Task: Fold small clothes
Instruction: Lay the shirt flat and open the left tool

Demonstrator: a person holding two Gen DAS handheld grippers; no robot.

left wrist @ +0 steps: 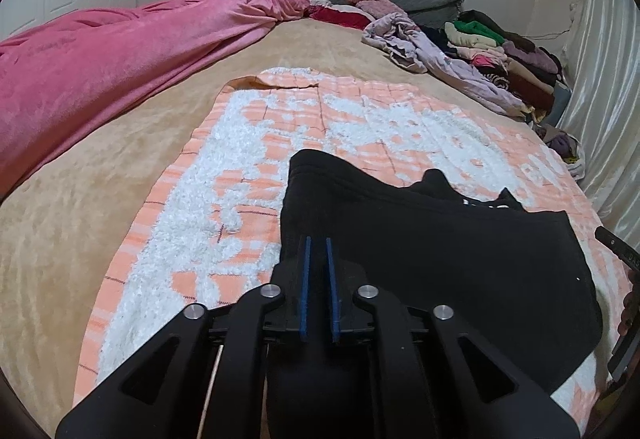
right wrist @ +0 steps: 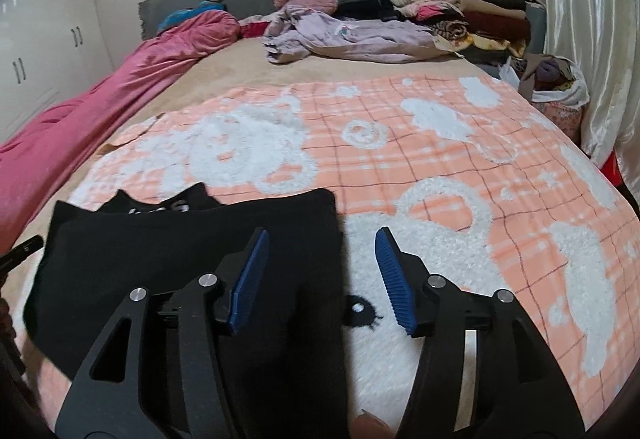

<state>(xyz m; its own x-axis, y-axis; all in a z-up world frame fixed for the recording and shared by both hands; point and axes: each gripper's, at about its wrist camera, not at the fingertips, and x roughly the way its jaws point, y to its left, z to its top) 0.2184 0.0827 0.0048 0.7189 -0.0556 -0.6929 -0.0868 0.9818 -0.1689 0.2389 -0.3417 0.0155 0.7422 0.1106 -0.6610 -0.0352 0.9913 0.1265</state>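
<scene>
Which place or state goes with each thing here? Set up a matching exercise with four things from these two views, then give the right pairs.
Things:
1. left tool
2. right tool
3. black garment
4. pink blanket

Places or states:
A. bunched along the bed's far left side
B. open, above the garment's edge
C. spread on the peach and white throw
D. closed on black fabric

Pairs: 1-D, 2-B, 3-C, 4-A

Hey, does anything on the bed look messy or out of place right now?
Yes. A lilac garment lies crumpled near the headboard beside the neat folded stack. The orange blanket has its far corner flipped over.
</scene>
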